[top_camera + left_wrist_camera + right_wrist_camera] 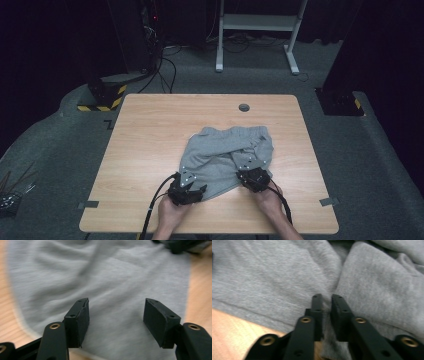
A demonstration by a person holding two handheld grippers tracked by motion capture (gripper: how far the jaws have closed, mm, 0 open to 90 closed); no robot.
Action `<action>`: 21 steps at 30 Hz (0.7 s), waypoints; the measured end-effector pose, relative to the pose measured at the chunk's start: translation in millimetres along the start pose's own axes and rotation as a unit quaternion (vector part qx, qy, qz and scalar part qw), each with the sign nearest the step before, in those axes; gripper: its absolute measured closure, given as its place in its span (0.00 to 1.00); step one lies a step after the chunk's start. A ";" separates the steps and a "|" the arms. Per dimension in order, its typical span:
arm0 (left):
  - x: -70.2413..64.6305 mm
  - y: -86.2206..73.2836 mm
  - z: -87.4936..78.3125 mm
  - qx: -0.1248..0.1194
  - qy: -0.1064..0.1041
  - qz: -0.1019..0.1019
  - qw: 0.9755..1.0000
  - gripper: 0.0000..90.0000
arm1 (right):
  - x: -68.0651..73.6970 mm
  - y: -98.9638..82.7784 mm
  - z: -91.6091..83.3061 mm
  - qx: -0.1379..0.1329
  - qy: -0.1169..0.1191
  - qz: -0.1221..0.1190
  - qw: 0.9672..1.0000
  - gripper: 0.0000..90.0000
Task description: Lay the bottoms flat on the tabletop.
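Note:
A pair of grey shorts (225, 152) lies crumpled on the wooden table (150, 130), waistband toward the far side. My left gripper (191, 184) hovers at the near left hem, and in the left gripper view it (116, 315) stands open with flat grey cloth (112, 277) under the gap and nothing pinched. My right gripper (248, 170) is at the near right edge of the shorts. In the right gripper view it (327, 305) is shut on a thin ridge of the grey fabric (374, 285), which runs between the two pads.
A round cable hole (244, 107) sits near the table's far edge. Bare wood (232, 332) shows by the near hem. Tape marks (88, 204) lie at the front corners. A white desk frame (260, 25) and dark stands are on the floor beyond.

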State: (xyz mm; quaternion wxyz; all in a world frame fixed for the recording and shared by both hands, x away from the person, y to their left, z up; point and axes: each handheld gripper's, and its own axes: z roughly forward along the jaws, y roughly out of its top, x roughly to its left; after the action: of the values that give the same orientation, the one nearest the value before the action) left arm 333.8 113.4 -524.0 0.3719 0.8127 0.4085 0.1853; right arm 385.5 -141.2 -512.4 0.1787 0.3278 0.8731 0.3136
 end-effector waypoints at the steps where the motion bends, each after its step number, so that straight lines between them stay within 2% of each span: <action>1: -3.1 2.0 2.7 0.006 0.002 0.005 1.000 0.40 | 1.0 0.1 0.2 0.001 0.002 -0.001 1.000 0.96; 7: -5.1 7.1 7.2 0.013 0.011 -0.002 1.000 0.36 | 10.7 0.6 -0.7 0.001 0.026 -0.019 0.999 0.99; 8: -4.0 7.2 7.3 0.016 0.014 -0.006 1.000 0.34 | 17.4 0.2 -1.4 -0.003 0.039 -0.028 0.999 0.99; 10: -2.5 7.2 6.5 0.021 0.015 -0.009 1.000 0.33 | 22.6 0.8 -1.8 -0.002 0.048 -0.034 0.998 0.99; 12: -0.3 6.3 5.4 0.020 0.015 -0.004 1.000 0.33 | 27.5 1.7 -1.9 -0.002 0.056 -0.042 0.998 0.99; 14: 1.4 6.0 3.6 0.021 0.010 0.000 1.000 0.37 | 31.1 2.5 -2.1 -0.002 0.054 -0.051 0.997 0.94; 17: 5.3 4.6 -1.6 0.022 0.006 0.006 1.000 0.60 | 28.2 3.2 -3.4 -0.004 0.038 -0.042 0.998 0.75; 19: 9.1 3.7 -4.8 0.026 0.001 0.018 0.999 0.78 | 22.5 3.2 -5.8 -0.006 0.021 -0.030 0.999 0.70; 21: 11.5 2.6 -6.9 0.029 0.001 0.029 0.999 0.88 | 15.8 2.9 -10.6 -0.010 0.002 -0.017 1.000 0.65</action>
State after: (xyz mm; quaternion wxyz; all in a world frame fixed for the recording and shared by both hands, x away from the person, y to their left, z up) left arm 337.9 124.7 -517.5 0.3422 0.8346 0.3902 0.1847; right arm 370.0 -133.2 -504.4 0.1851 0.3106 0.8758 0.3198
